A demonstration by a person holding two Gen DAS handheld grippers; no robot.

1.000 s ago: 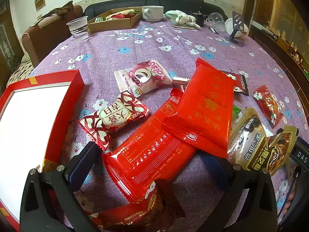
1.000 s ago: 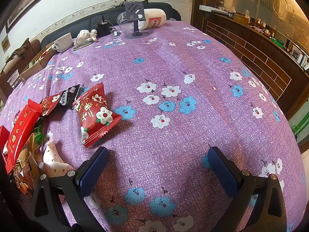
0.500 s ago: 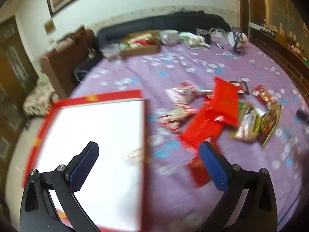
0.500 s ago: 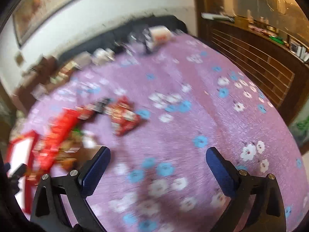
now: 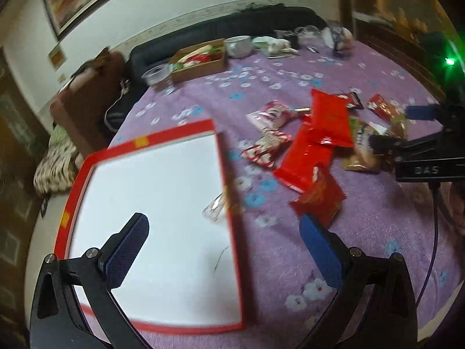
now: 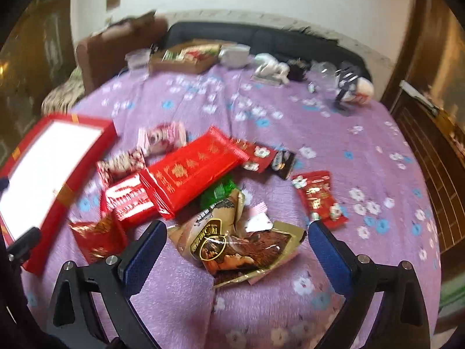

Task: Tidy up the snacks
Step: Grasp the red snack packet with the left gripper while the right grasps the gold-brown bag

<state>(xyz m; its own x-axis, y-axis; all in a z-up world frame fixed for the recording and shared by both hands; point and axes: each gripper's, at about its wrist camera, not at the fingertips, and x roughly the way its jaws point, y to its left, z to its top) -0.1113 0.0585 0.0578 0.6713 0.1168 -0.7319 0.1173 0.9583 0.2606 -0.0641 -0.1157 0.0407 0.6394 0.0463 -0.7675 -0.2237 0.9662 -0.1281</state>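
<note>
A heap of snack packets lies on the purple flowered tablecloth. A large red packet (image 6: 194, 171) rests on a second red packet (image 6: 128, 197). In front of them are brown and gold packets (image 6: 247, 250) and a small red flowered packet (image 6: 318, 197). My right gripper (image 6: 237, 229) hovers over the brown and gold packets. Its jaws are closing, with the packets between them, but the pads are wide apart and touch nothing. My left gripper (image 5: 223, 222) is open and empty over the right rim of the red box (image 5: 174, 133). A small clear wrapper (image 5: 216, 206) lies in the box.
A cardboard tray of snacks (image 5: 197, 61), a white bowl (image 5: 238, 45) and a plastic cup (image 5: 155, 74) stand at the table's far side. A phone stand (image 6: 345, 84) is at the far right. A brown armchair (image 5: 84, 101) stands beyond the table's left edge.
My left gripper has drawn back and left, from over the red packets to over the box. My right gripper has swung left from bare cloth to the snack heap. Neither has taken anything.
</note>
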